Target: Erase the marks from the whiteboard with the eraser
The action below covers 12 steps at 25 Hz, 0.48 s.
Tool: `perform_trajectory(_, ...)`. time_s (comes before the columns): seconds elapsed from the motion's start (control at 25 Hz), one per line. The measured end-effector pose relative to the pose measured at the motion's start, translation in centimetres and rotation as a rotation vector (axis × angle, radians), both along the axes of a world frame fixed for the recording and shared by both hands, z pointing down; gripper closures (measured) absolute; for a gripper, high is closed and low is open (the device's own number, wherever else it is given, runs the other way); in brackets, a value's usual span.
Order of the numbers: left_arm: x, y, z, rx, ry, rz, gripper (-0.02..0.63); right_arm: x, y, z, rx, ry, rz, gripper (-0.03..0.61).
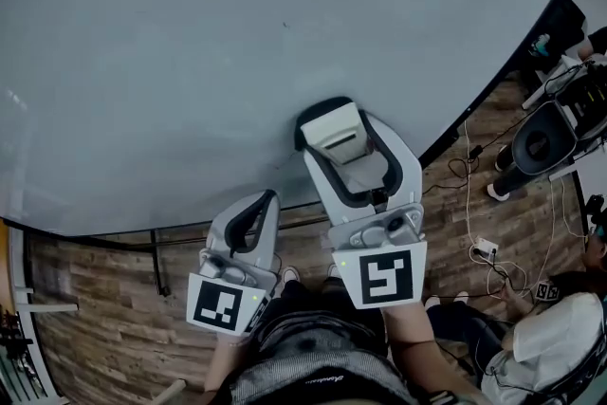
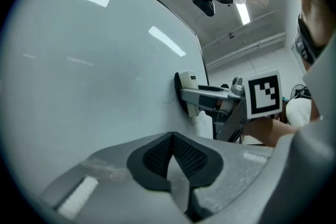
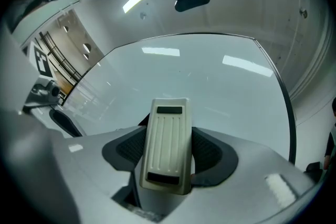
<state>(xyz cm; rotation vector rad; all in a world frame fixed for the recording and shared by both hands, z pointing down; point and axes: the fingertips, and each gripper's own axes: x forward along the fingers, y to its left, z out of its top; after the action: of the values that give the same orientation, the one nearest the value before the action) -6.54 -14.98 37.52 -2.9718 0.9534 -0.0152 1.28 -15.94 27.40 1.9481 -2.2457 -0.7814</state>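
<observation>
We see the right gripper (image 1: 343,147) clenched on the eraser (image 3: 167,144), which lies pressed against the whiteboard (image 1: 190,62) straight ahead of the jaws. A faint thin stroke (image 2: 169,100) shows on the board just beside the eraser. The left gripper (image 2: 170,157), to the left of and below the right one, has its jaws pressed together with nothing between them, near the board's lower edge. To the right of the right gripper, on the wooden floor (image 1: 104,299), we note loose cables (image 1: 501,276), a dark machine (image 1: 536,147) and a seated person (image 1: 545,337).
</observation>
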Motion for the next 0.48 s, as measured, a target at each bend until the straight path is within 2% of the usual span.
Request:
perform_trajectory(0.24,2.2,0.3,-1.0,0.006,0.031,-0.001,0.612,1.0,1.1,-3.7,0.059,-0.042,-0.061,0.310)
perform_trajectory(0.48,3.6,0.3,-0.8,0.011,0.014,-0.018,0.612,1.0,0.9,-2.9,0.081,-0.024,-0.025,0.310)
